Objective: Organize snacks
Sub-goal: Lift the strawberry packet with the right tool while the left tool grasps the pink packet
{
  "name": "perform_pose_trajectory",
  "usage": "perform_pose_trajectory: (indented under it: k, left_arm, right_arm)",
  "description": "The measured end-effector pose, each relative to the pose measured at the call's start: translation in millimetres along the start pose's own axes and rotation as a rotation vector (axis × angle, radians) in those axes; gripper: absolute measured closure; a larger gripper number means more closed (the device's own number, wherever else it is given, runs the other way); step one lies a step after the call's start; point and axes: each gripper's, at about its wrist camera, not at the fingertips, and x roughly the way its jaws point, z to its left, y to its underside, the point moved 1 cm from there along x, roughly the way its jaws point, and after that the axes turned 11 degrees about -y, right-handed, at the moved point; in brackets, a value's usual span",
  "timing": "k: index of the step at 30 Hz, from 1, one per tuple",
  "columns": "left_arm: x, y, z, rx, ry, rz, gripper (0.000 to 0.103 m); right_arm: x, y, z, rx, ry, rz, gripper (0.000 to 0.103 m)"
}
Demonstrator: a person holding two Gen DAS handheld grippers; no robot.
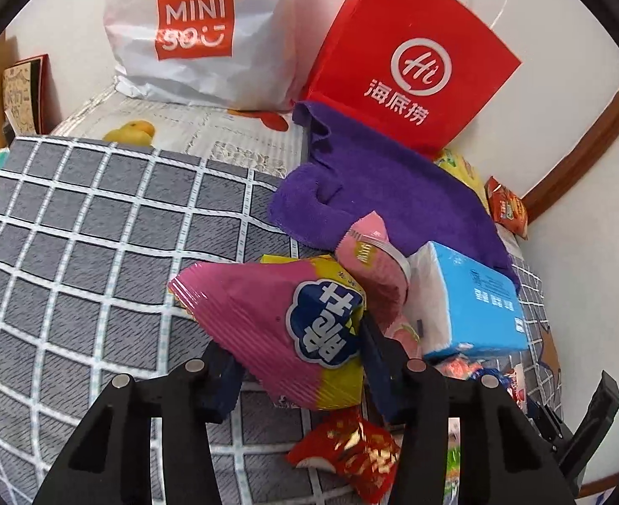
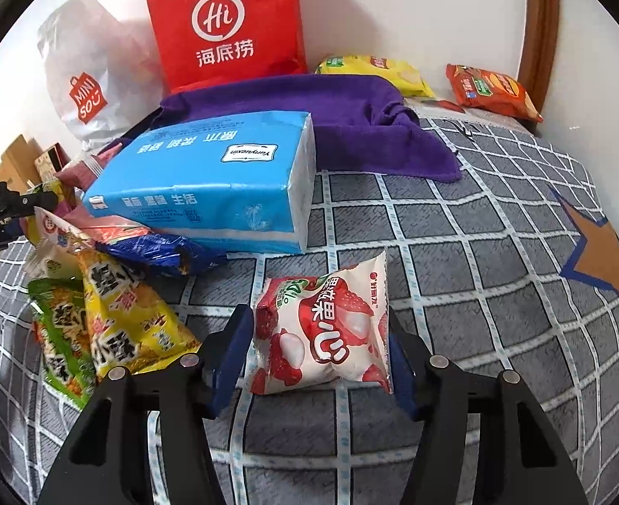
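Left tongs: your left gripper point(image 1: 298, 372) is pinching the pink and yellow snack bag point(image 1: 280, 328); both blue pads press on its lower end.
Right tongs: your right gripper point(image 2: 320, 349) has the white strawberry candy packet point(image 2: 324, 334) between its pads; both pads meet the packet's side edges, so you are gripping it.
Under the left tongs: a red and gold packet point(image 1: 347, 450) lies on the grey checked bedspread point(image 1: 78, 252), just below the held bag.
Beside the held bag: a pink packet point(image 1: 372, 265) leans against the blue tissue pack point(image 1: 473, 307).
Left of the right tongs: a yellow snack bag point(image 2: 128, 315) overlaps a green one point(image 2: 59, 336); a dark blue wrapper point(image 2: 162, 252) sticks out from under the tissue pack.
Further back: the purple towel point(image 2: 351, 130) lies behind the tissues.
By the wall: the red paper bag point(image 2: 225, 25) and white Miniso bag point(image 2: 86, 80) stand upright.
Far corner: a yellow chip bag point(image 2: 376, 71) and an orange packet point(image 2: 492, 90) lie near the wooden frame.
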Motion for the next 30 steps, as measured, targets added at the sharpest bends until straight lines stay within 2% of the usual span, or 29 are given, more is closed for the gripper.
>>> perform_pose_trajectory:
  k: [10,19,30]
  left_arm:
    - [-53.6,18.4,7.1,0.031,-0.008,-0.052,0.056]
    - [-89.8,24.9,-10.8,0.075,0.002,-0.102,0.056]
    - [-106.3,-3.3,-62.0,0.182,0.049,-0.132,0.056]
  right_arm:
    - [-44.2,1.7,9.9,-0.010,0.026,-0.045,0.044]
    - [-79.8,-8.3,30.7,-0.044,0.031,-0.093,0.044]
    - [-97.8,-52.6,50.0,-0.056,0.020,-0.148,0.044]
